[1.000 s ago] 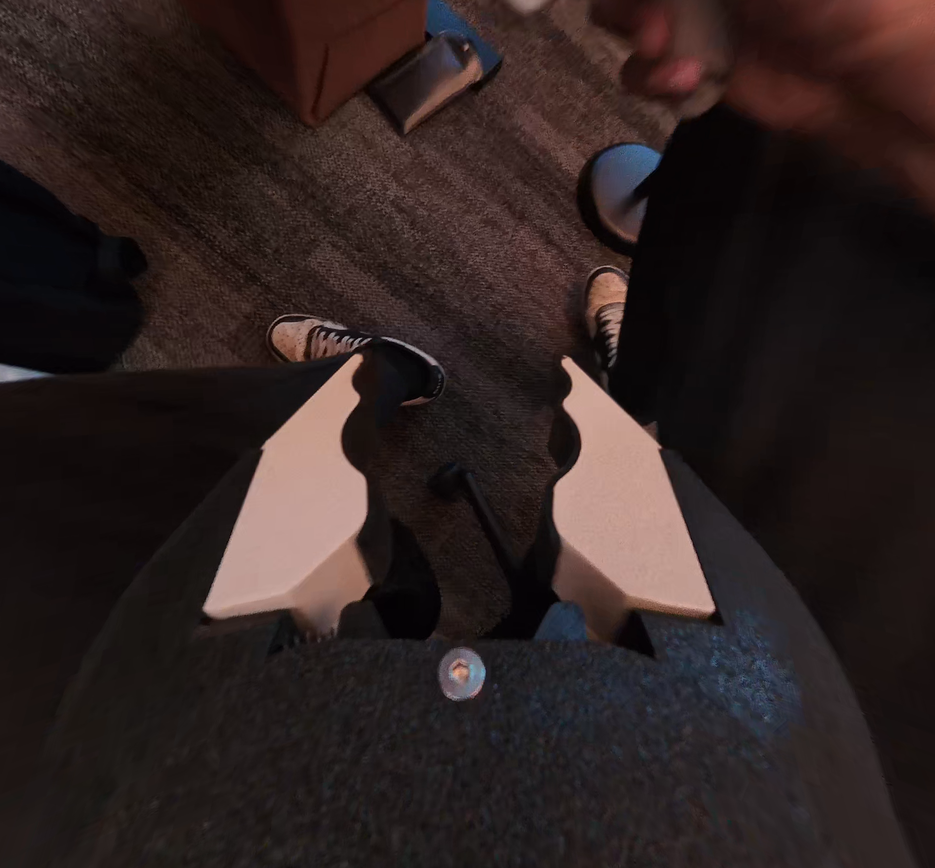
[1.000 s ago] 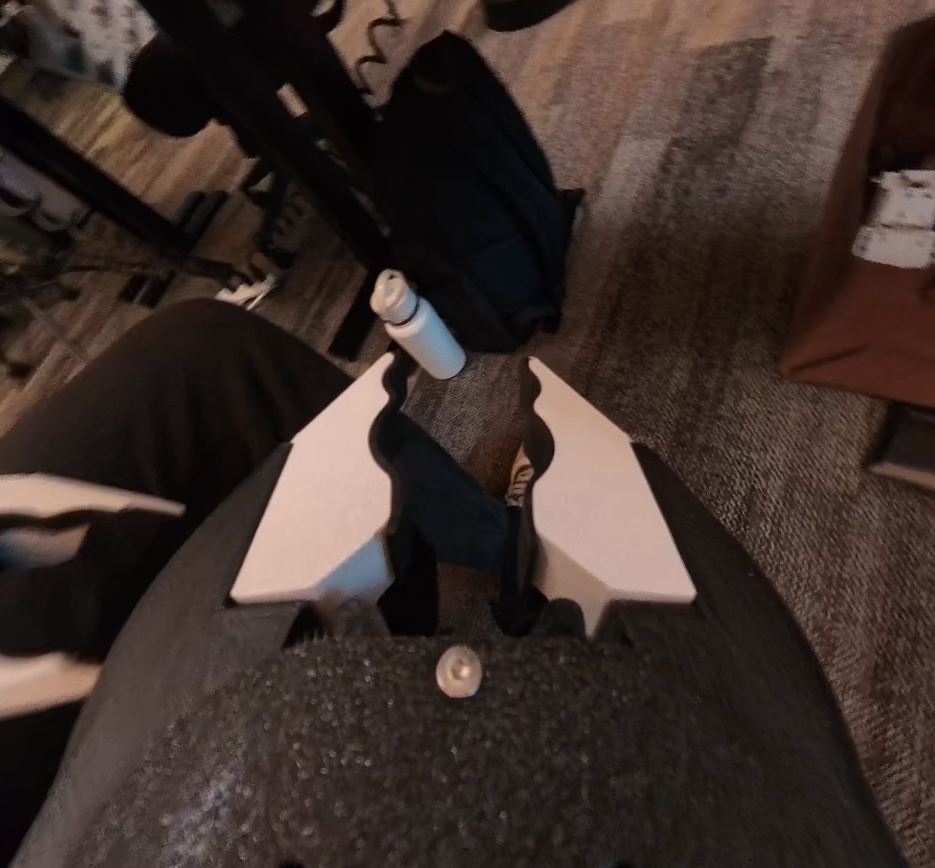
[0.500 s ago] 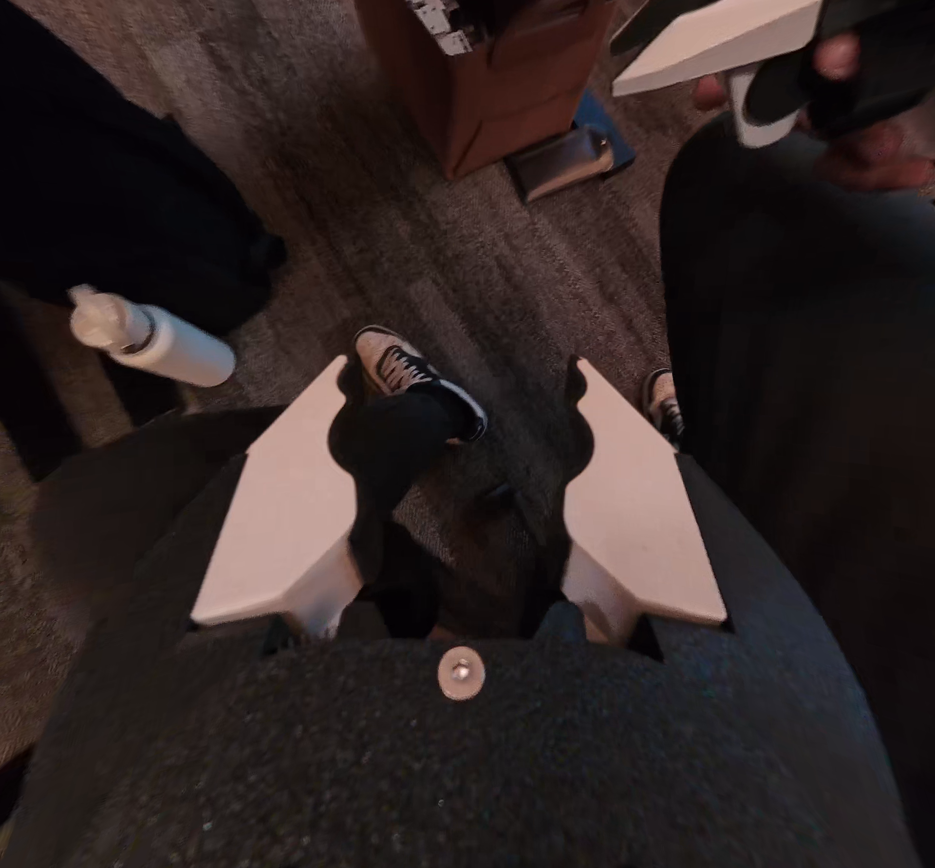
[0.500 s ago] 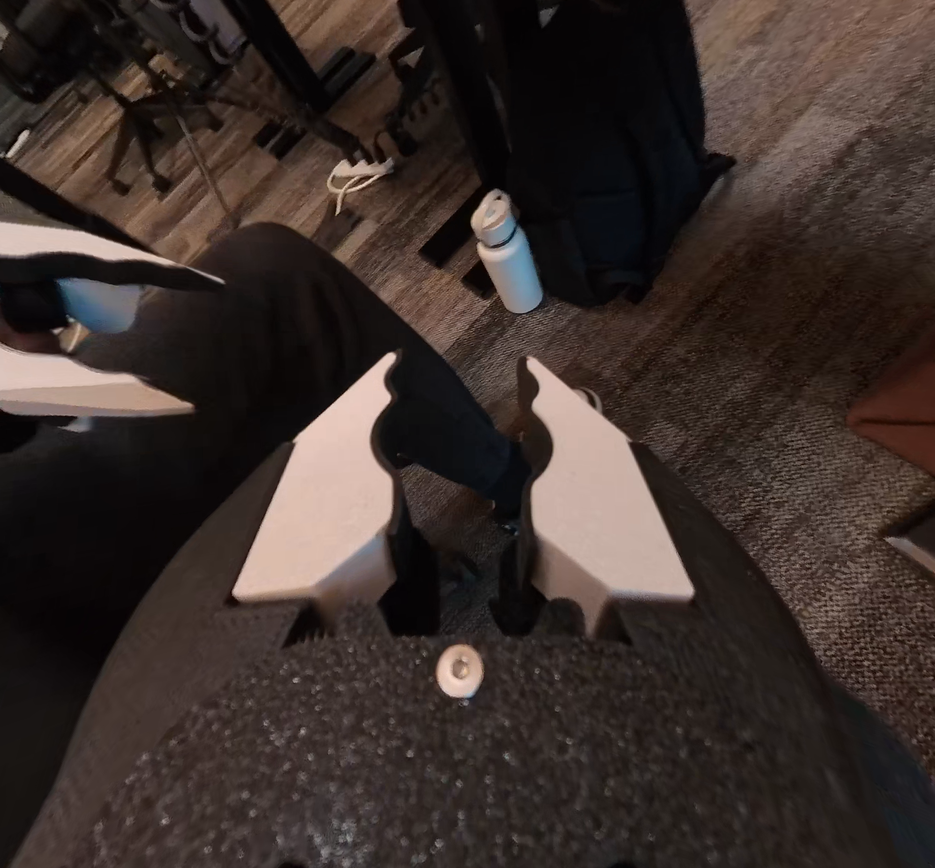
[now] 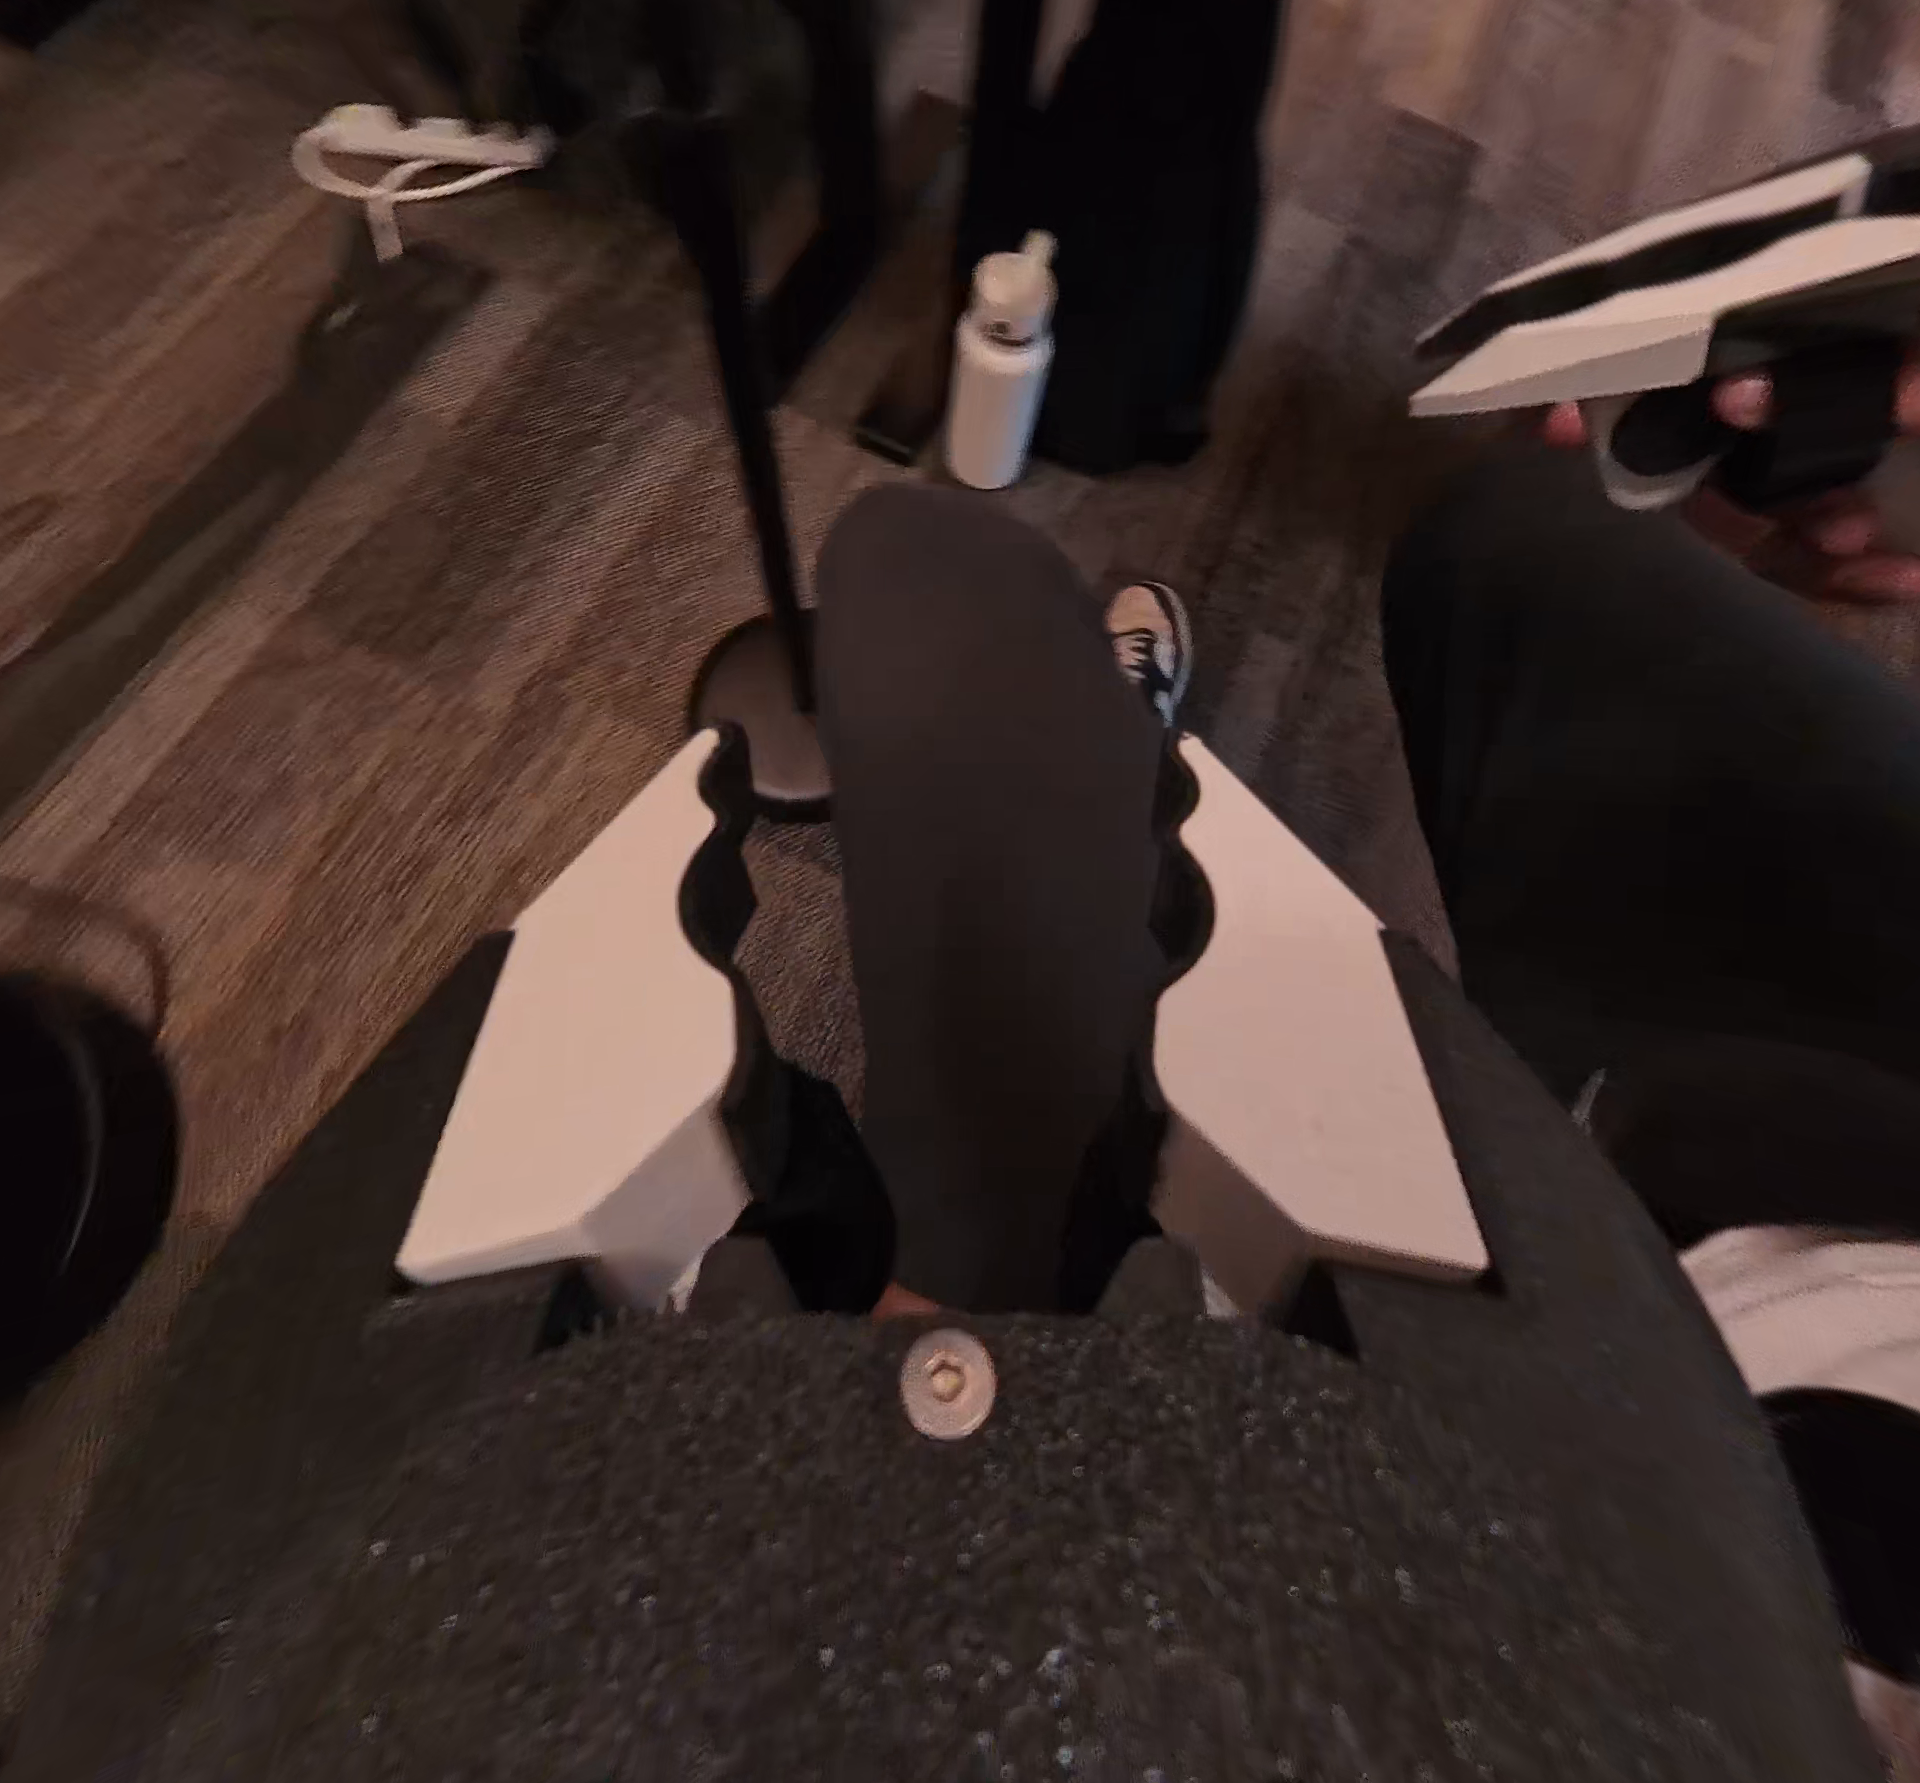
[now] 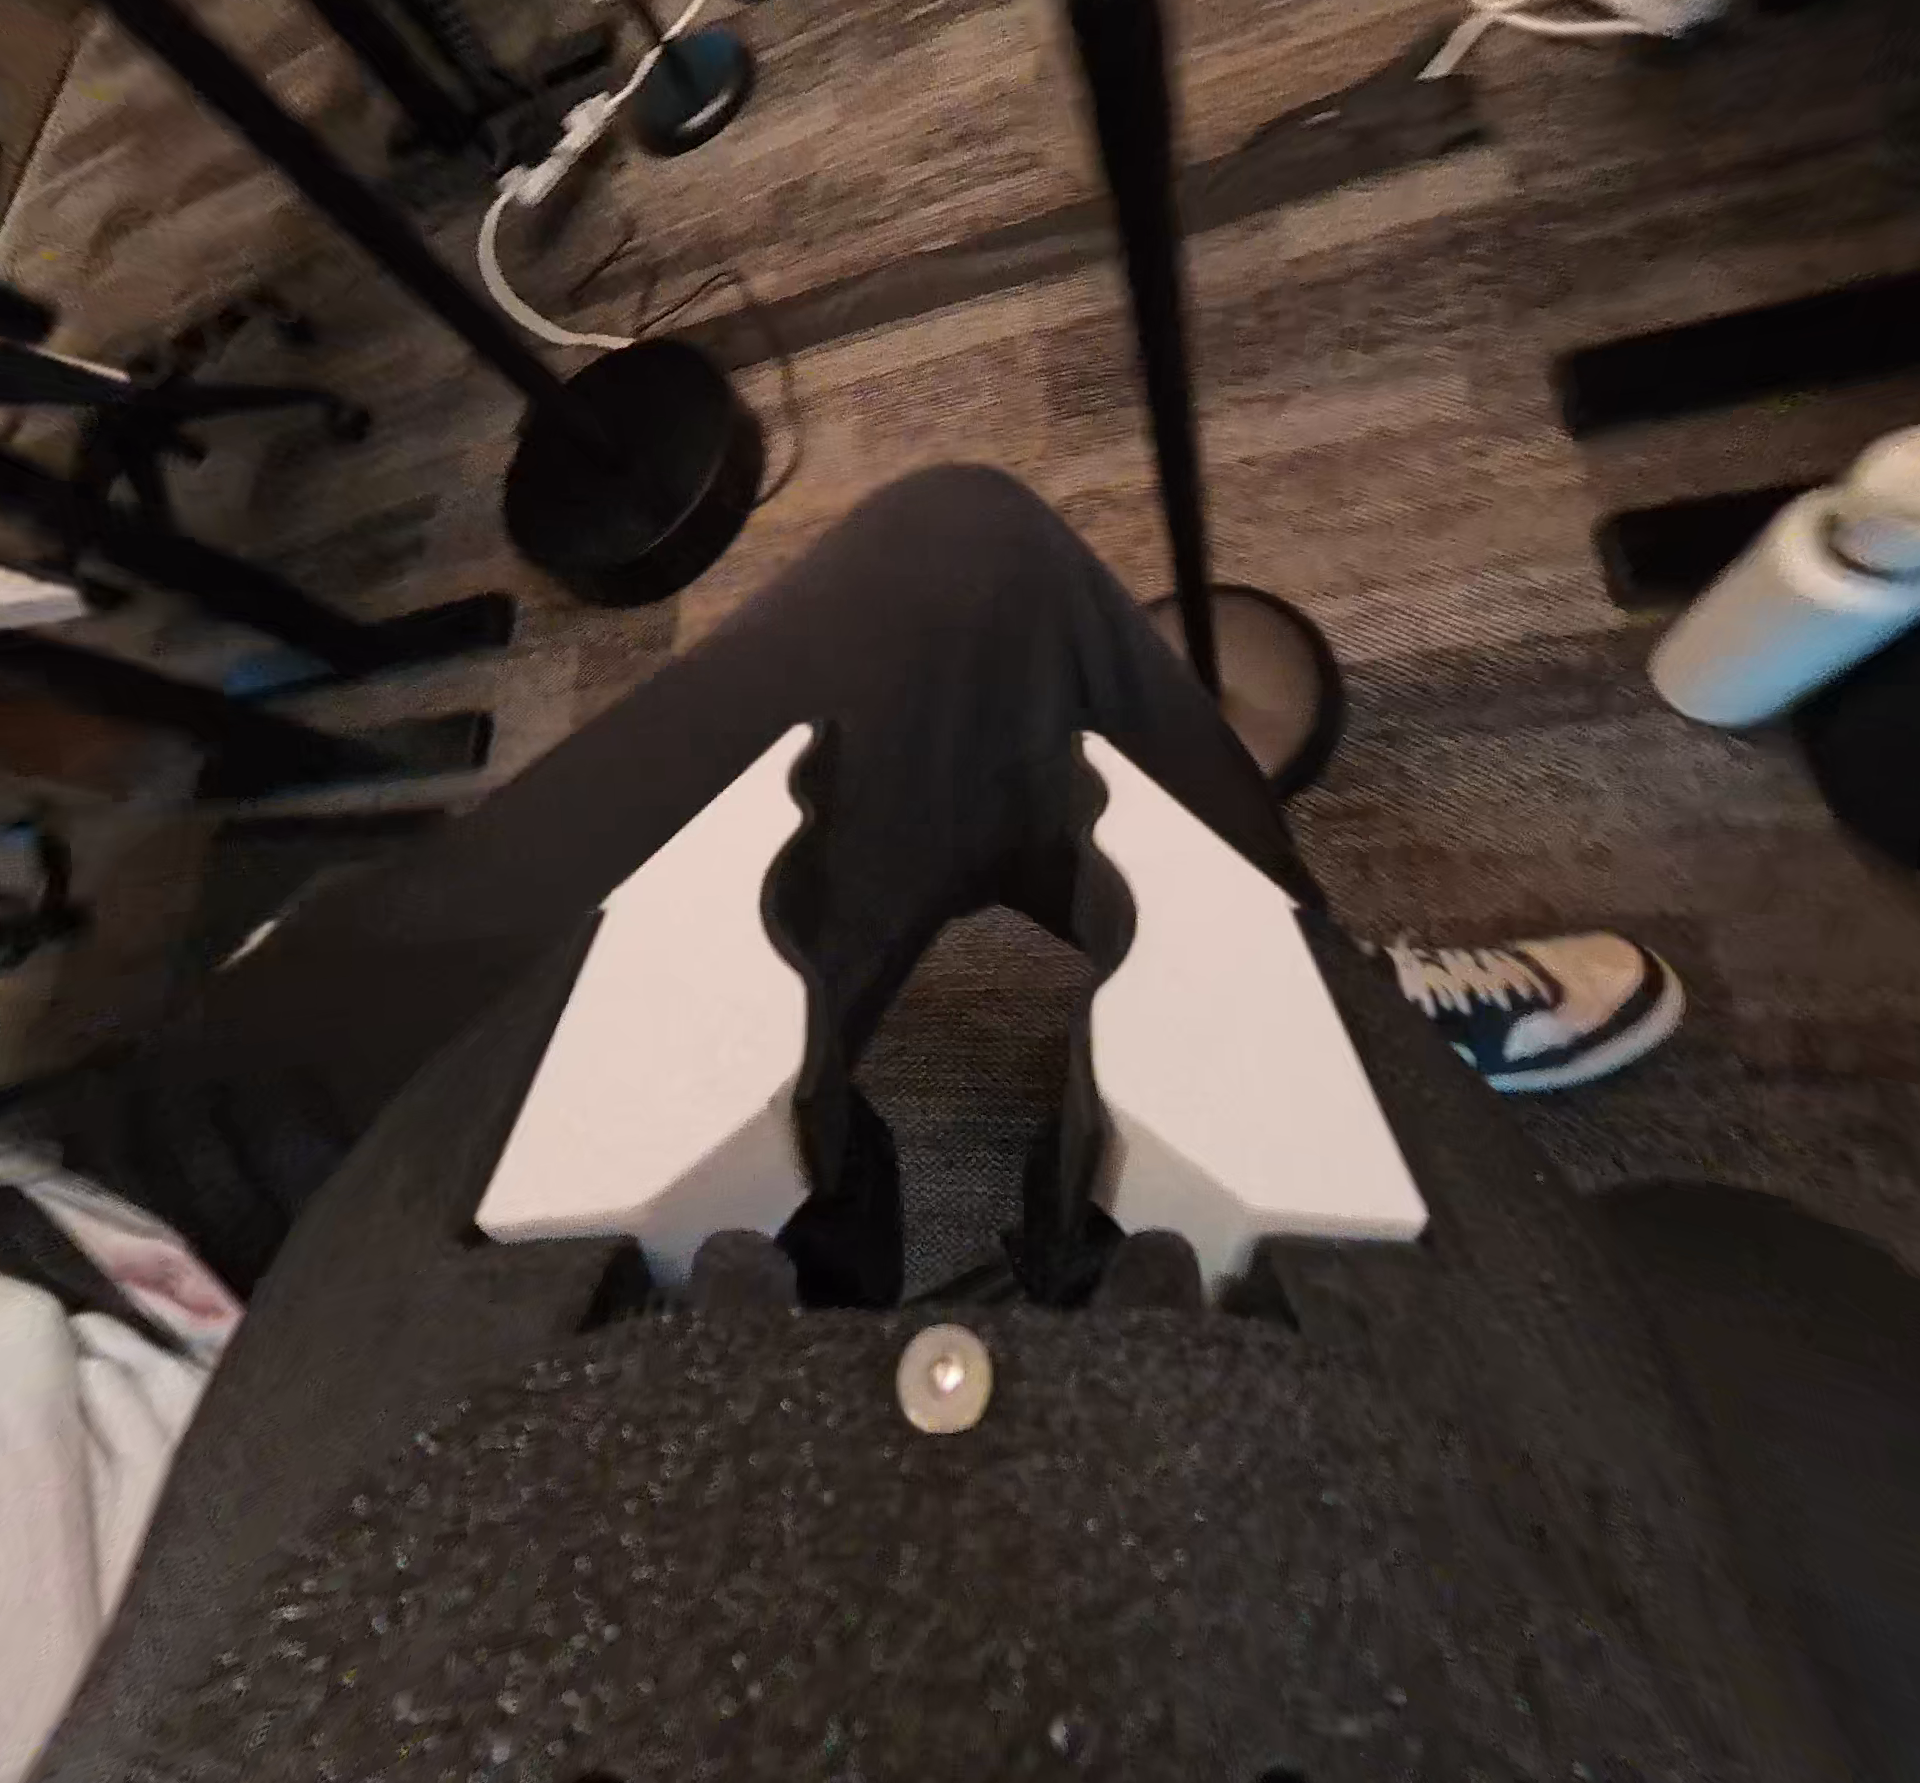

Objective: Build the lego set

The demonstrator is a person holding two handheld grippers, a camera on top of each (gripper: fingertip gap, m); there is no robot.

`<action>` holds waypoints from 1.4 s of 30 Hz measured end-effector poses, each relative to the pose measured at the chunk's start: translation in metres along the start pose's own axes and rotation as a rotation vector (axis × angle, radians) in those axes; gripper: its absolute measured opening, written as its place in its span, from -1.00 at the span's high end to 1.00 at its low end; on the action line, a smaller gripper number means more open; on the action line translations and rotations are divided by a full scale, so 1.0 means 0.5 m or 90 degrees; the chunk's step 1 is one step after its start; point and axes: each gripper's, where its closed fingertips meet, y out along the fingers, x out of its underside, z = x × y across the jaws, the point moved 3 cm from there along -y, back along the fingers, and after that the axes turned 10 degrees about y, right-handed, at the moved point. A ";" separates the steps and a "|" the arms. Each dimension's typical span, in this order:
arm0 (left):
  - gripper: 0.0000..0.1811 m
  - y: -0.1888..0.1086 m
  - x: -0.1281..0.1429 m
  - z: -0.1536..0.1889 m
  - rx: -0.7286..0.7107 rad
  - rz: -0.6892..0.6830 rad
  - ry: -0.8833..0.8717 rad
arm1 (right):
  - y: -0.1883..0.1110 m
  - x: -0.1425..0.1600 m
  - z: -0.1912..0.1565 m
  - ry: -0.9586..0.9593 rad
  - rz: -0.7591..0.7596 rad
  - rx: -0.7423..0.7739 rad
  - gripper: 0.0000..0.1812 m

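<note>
No lego pieces show in either view. My left gripper (image 5: 951,746) is open and empty. It points down over a person's knee in dark trousers (image 5: 977,798). My right gripper (image 6: 948,738) is open and empty, with a narrower gap, and points down over a bent leg in dark trousers (image 6: 935,611). The right gripper also shows in the left wrist view (image 5: 1662,320) at the upper right, held in a hand, its white fingers pointing left.
Carpeted floor lies below. A white bottle (image 5: 997,362) (image 6: 1787,611) stands by dark bags. A stand pole rises from a round base (image 5: 769,725) (image 6: 1268,673). A second black round base (image 6: 623,476), white cables (image 5: 405,164) (image 6: 540,175) and a sneaker (image 5: 1148,642) (image 6: 1538,1006) are nearby.
Both views have swung across the floor. The brown cardboard box has left the left wrist view and the backpack has left the right wrist view. Both grippers stay open and empty.
</note>
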 end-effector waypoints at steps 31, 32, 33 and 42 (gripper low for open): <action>0.17 -0.201 0.361 -0.141 -0.272 -0.222 -0.179 | 0.285 0.142 -0.460 -0.225 -0.230 -0.374 0.54; 0.17 -0.202 0.364 -0.143 -0.272 -0.226 -0.180 | 0.287 0.141 -0.458 -0.223 -0.231 -0.372 0.54; 0.17 -0.201 0.367 -0.143 -0.271 -0.229 -0.181 | 0.290 0.141 -0.459 -0.222 -0.232 -0.372 0.54; 0.18 -0.207 0.363 -0.164 -0.314 -0.247 -0.122 | 0.292 0.125 -0.533 -0.224 -0.214 -0.398 0.55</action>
